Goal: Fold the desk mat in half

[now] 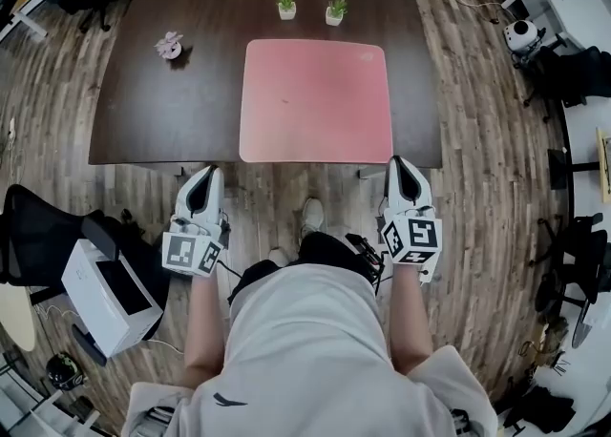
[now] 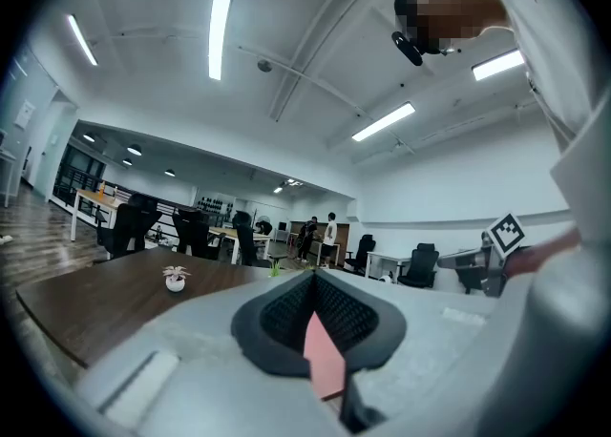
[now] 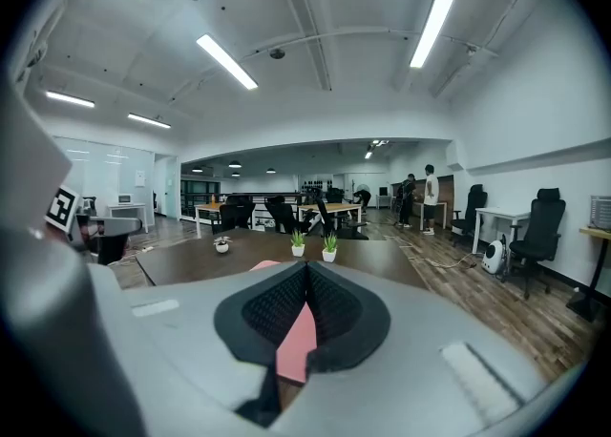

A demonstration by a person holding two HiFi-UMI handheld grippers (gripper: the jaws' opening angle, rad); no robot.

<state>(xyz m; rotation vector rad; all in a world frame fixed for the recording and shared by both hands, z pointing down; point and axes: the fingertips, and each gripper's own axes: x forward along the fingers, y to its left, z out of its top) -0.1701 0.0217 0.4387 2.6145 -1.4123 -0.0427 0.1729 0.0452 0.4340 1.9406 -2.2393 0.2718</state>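
Observation:
A pink desk mat point(image 1: 315, 101) lies flat and unfolded on the dark brown table point(image 1: 162, 111), its near edge along the table's front edge. Both grippers hover off the table, just in front of that edge. My left gripper point(image 1: 203, 177) is left of the mat's near left corner. My right gripper point(image 1: 402, 166) is just beyond the near right corner. In the gripper views, the left gripper point(image 2: 313, 275) and right gripper point(image 3: 306, 265) each have their black pads meeting at the tip, with nothing held. A strip of the mat point(image 3: 264, 264) shows past the right jaws.
Two small potted plants point(image 1: 286, 4) point(image 1: 335, 10) stand behind the mat's far edge, and a pink flower pot point(image 1: 170, 45) at its left. A black office chair point(image 1: 38, 235) and a white box point(image 1: 105, 297) sit on the floor at my left. Other desks and chairs ring the room.

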